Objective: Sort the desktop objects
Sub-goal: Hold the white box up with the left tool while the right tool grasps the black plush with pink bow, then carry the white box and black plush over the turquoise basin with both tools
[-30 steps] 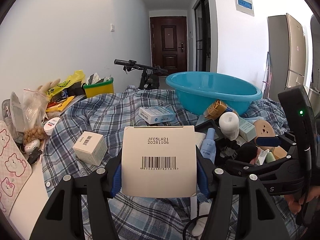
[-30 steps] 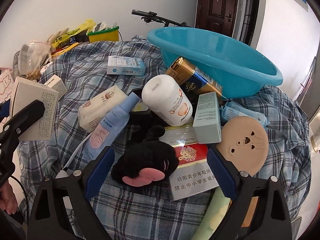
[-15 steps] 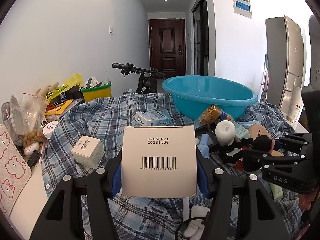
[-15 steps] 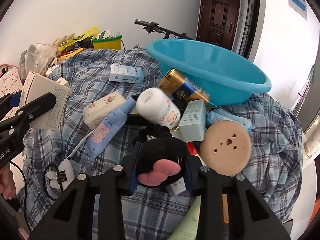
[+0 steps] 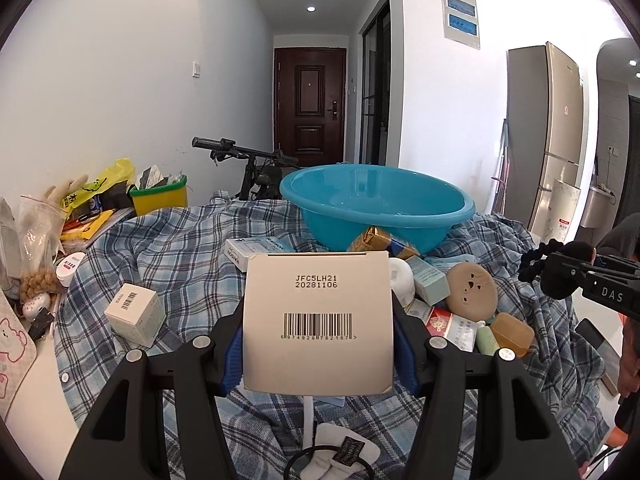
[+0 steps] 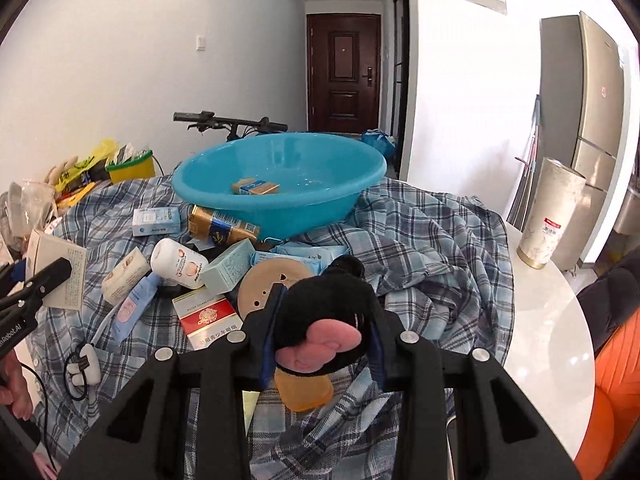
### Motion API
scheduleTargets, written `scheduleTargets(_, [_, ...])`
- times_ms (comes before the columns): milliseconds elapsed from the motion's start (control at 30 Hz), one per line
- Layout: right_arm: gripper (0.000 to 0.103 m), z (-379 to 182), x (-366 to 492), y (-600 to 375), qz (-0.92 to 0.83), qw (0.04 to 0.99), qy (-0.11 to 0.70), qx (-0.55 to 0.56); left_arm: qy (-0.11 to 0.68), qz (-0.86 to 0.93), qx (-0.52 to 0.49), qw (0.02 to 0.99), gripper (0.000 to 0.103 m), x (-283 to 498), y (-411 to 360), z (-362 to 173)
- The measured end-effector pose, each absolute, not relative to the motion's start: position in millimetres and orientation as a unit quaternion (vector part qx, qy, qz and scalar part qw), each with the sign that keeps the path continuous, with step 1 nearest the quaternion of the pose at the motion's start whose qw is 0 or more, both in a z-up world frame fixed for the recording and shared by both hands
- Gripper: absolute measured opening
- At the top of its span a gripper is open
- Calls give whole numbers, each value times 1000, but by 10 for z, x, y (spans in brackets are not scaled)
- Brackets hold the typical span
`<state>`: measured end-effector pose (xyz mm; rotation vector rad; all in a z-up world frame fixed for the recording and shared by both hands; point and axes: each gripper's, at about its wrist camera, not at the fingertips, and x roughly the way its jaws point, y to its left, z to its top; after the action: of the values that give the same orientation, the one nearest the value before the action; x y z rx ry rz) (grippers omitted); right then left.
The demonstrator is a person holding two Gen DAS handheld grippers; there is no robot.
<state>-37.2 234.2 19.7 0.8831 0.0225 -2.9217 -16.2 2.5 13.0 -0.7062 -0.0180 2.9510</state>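
Both wrist views look slightly downward over the cluttered table, sharing the blue basin (image 5: 376,204).

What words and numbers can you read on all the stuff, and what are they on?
"JFC5LH21", "20281106": white box in the left gripper.
"DAS": right gripper.
"RAISON": blue and white box.
"FILTER CIGARETTES": red cigarette pack.
Too small or blurred to read: the barcode digits, the Chinese print, the bottle label.

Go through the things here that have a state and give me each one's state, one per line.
Left gripper: shut on the white barcode box.
Right gripper: shut on the black plush toy.
Blue basin: upright, one small box inside.
Brown door: closed.
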Motion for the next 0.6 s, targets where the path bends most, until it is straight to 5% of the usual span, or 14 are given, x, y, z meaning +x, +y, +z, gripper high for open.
scheduleTargets(600, [35, -77, -310, 2059, -950, 57, 37, 306, -2, 971, -230, 63, 62, -193, 74, 169])
